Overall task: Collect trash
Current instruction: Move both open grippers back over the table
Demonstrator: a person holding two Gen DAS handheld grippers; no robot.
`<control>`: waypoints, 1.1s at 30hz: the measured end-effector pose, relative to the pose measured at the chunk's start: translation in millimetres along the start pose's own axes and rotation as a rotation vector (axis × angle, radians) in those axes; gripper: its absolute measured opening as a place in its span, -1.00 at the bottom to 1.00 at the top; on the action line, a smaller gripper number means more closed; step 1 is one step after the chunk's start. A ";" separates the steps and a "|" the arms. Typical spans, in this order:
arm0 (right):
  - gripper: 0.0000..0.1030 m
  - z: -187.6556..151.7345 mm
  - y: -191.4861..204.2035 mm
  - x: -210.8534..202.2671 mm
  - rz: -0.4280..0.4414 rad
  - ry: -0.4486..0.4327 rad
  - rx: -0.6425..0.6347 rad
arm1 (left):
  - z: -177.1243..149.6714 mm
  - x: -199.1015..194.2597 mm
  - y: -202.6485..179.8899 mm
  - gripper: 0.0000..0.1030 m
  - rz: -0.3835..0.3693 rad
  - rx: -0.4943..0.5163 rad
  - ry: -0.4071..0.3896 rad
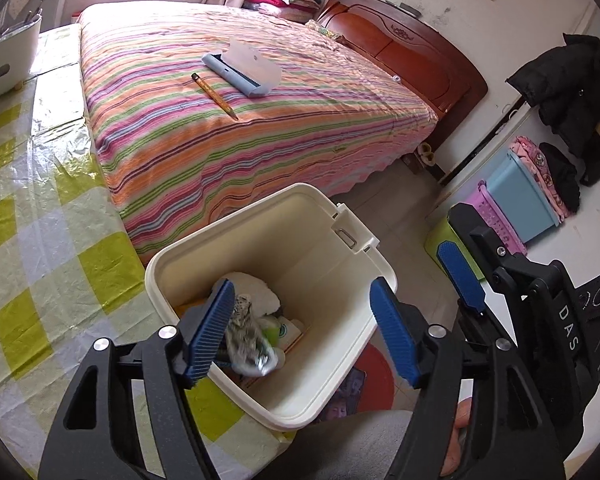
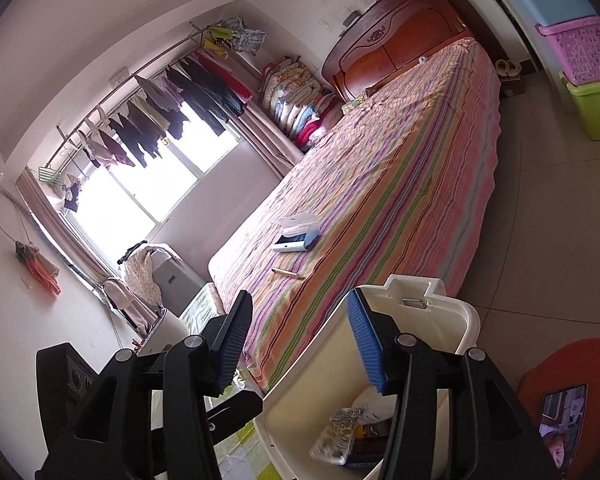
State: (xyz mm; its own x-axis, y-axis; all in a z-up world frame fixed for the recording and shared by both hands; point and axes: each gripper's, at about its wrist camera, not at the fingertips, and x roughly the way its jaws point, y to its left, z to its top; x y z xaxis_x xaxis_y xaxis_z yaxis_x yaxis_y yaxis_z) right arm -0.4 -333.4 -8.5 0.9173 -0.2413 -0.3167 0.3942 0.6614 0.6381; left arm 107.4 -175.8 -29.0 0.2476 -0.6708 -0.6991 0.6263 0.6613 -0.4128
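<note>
**Spotter:** How do your two grippers stand?

**Operator:** My left gripper [image 1: 304, 330] hangs over the one cream waste bin [image 1: 342, 280] with its jaws spread wide, gripping nothing. A crumpled silvery wrapper [image 1: 246, 340] sits blurred just beside the left pad, over the bin's inside; I can't tell whether it touches the pad. My right gripper [image 2: 300, 344] is partly open and empty, with one blue pad over the bin's rim.

**Spotter:** What's in the bin?

**Operator:** A small heap: one white wad [image 1: 256, 290], one green-and-white packet [image 1: 280, 330], and other bits I can't count.

**Spotter:** And around it?

**Operator:** The bin stands against the checked yellow-and-white surface [image 1: 40, 220], near the striped bed [image 1: 260, 128]. On the bed I count two things: one pencil [image 1: 214, 96] and one open blue pencil case [image 1: 242, 68], near each other, not touching.
</note>
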 end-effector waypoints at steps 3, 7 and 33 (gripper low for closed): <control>-0.01 -0.3 -0.7 0.3 0.005 -0.001 0.009 | 2.2 -7.6 1.6 0.42 0.003 0.001 -0.017; -0.01 -1.7 0.6 1.9 0.012 0.009 0.004 | 6.2 -25.0 14.2 0.49 0.017 -0.044 -0.060; 0.01 -68.2 72.1 38.9 0.079 0.231 -0.170 | -20.5 -203.4 241.5 0.54 0.288 -0.505 -0.376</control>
State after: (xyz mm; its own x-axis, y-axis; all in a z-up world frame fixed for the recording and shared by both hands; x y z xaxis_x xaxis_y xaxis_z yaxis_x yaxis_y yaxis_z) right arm 59.9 -246.6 -22.6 0.9003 -0.0296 -0.4343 0.2895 0.7857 0.5467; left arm 193.2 127.3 1.5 0.6489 -0.4555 -0.6094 0.0991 0.8448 -0.5259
